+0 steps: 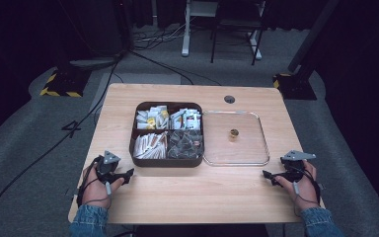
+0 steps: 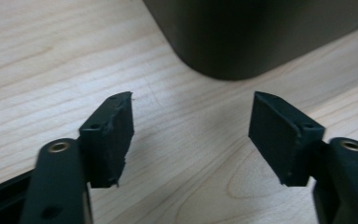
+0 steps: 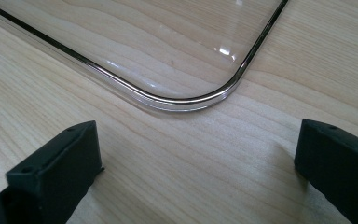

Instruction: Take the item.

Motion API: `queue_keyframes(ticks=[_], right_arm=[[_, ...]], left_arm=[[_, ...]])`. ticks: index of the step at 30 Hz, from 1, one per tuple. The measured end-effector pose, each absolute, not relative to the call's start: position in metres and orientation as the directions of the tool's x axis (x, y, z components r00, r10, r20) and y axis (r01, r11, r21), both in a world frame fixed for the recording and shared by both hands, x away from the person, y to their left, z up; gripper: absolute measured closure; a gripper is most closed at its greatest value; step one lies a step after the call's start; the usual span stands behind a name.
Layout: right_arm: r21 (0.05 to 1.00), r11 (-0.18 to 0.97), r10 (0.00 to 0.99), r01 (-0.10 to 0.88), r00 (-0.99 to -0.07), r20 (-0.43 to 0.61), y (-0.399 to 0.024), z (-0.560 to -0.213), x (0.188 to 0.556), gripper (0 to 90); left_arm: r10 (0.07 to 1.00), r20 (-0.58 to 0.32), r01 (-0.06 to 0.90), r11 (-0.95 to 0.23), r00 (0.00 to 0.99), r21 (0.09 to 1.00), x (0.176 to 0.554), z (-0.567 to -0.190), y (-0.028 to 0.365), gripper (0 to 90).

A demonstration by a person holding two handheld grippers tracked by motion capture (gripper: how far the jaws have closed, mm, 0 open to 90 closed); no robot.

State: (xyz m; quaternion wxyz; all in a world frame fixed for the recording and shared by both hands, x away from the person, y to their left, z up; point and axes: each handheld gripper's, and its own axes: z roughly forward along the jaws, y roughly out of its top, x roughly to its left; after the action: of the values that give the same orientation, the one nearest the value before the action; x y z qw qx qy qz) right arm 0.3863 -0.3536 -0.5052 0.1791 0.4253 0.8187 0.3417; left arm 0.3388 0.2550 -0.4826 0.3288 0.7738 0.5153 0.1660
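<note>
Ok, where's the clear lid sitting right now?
In the high view the clear lid lies flat on the table, touching the right side of the compartment box, ahead of the right gripper.

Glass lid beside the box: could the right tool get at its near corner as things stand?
Probably yes. The right tool is open, its jaws pointing at the glass lid corner, with bare table between them and nothing in the way.

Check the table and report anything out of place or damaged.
The clear lid lies flat on the table beside the open compartment box, not on it. The left gripper's left pad looks chipped along its edge.
</note>
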Motion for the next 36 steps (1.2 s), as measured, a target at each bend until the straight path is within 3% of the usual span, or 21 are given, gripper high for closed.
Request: queue_keyframes(ticks=[6, 11, 19, 27, 36], right_arm=[[0.712, 0.405, 0.819, 0.574, -0.574, -0.003, -0.353, -0.505, 0.387, 0.2], [0.712, 0.41, 0.812, 0.57, -0.583, -0.001, -0.354, -0.505, 0.388, 0.1], [0.711, 0.415, 0.809, 0.567, -0.587, -0.004, -0.354, -0.505, 0.388, 0.2], [0.712, 0.414, 0.809, 0.567, -0.587, -0.004, -0.354, -0.505, 0.389, 0.1], [0.713, 0.413, 0.809, 0.567, -0.587, -0.002, -0.354, -0.505, 0.389, 0.2]], left_arm=[[0.908, -0.121, 0.64, -0.183, 0.401, 0.746, 0.334, -0.45, 0.263, 37.1], [0.901, -0.079, 0.601, -0.218, 0.427, 0.769, 0.337, -0.43, 0.257, 38.5], [0.868, -0.115, 0.569, -0.213, 0.484, 0.794, 0.342, -0.409, 0.248, 43.3], [0.908, -0.088, 0.557, -0.173, 0.41, 0.812, 0.358, -0.38, 0.242, 49.0], [0.906, -0.1, 0.546, -0.156, 0.411, 0.823, 0.386, -0.363, 0.224, 52.0]])
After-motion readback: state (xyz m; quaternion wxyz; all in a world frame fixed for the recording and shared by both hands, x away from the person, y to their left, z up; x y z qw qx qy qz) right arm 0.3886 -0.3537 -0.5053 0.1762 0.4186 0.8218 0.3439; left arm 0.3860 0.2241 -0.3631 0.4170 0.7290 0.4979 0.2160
